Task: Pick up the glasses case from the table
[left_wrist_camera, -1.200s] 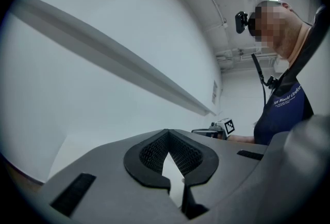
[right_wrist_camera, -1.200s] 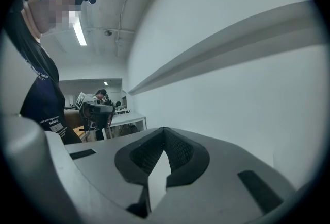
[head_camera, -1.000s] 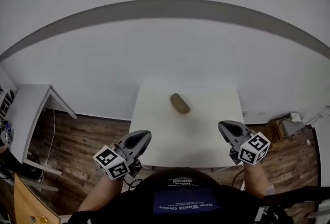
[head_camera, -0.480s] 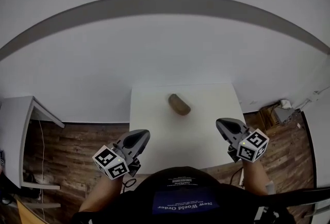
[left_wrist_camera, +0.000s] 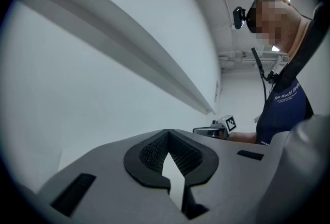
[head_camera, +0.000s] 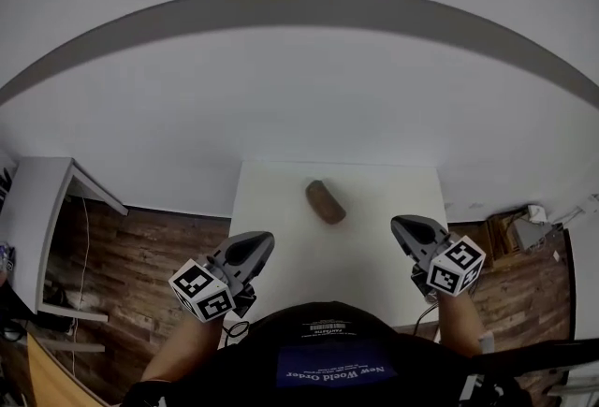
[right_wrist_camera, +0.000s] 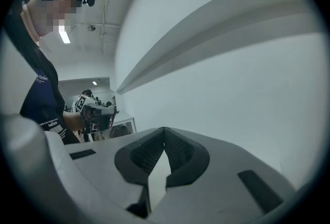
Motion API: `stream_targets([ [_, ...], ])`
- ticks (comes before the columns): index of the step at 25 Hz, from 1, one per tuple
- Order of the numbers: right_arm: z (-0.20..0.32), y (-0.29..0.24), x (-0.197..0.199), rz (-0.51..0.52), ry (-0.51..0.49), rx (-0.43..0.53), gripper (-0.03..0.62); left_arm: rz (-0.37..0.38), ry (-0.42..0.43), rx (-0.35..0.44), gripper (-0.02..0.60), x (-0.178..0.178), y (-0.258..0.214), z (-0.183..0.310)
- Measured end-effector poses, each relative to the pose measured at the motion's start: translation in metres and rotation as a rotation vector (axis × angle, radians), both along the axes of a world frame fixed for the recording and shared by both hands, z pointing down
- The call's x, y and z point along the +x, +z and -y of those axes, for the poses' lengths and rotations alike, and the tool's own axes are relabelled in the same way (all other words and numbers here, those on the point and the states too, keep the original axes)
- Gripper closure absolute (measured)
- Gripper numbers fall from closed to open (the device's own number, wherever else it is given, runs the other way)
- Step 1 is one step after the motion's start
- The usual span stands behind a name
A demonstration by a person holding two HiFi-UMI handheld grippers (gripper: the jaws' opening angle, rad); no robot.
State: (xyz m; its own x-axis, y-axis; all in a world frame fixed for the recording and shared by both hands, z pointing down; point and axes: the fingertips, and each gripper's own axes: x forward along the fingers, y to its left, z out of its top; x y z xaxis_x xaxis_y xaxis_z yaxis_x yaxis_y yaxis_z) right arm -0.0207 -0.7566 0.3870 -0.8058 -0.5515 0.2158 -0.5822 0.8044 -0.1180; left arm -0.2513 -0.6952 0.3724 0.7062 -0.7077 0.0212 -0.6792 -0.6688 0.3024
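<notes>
Standing against a pale wall (head_camera: 299,87) over plank wood floor (head_camera: 140,246), a white square table (head_camera: 281,246) fills the middle of the head view, with the person's dark-shirted torso (head_camera: 332,363) at its near edge. Left gripper (head_camera: 251,246) hangs at the table's near-left corner and right gripper (head_camera: 407,229) over its near-right edge; both point toward the wall, each with jaws pressed together tip to tip, gripping only each other. Brown glasses case (head_camera: 325,202) lies on the tabletop's far half, about mid-width, well apart from both grippers.
</notes>
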Motion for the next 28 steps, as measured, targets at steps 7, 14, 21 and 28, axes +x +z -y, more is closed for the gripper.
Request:
stream_targets([
  [7,0.073,0.007,0.053,0.008,-0.108,0.047,0.592,0.032,-0.071,-0.052,0.580,0.075,0.009,0.047],
  [14,0.106,0.044,0.071,0.039,-0.138,0.004,0.592,0.087,-0.081,-0.126,0.580,0.103,0.029,0.068],
  [21,0.124,0.074,0.029,-0.046,-0.057,-0.012,0.592,0.110,0.039,-0.139,0.580,0.056,0.076,0.098],
  [28,0.149,0.099,0.001,-0.022,0.045,-0.050,0.592,0.235,0.165,-0.153,0.580,0.028,0.146,0.145],
])
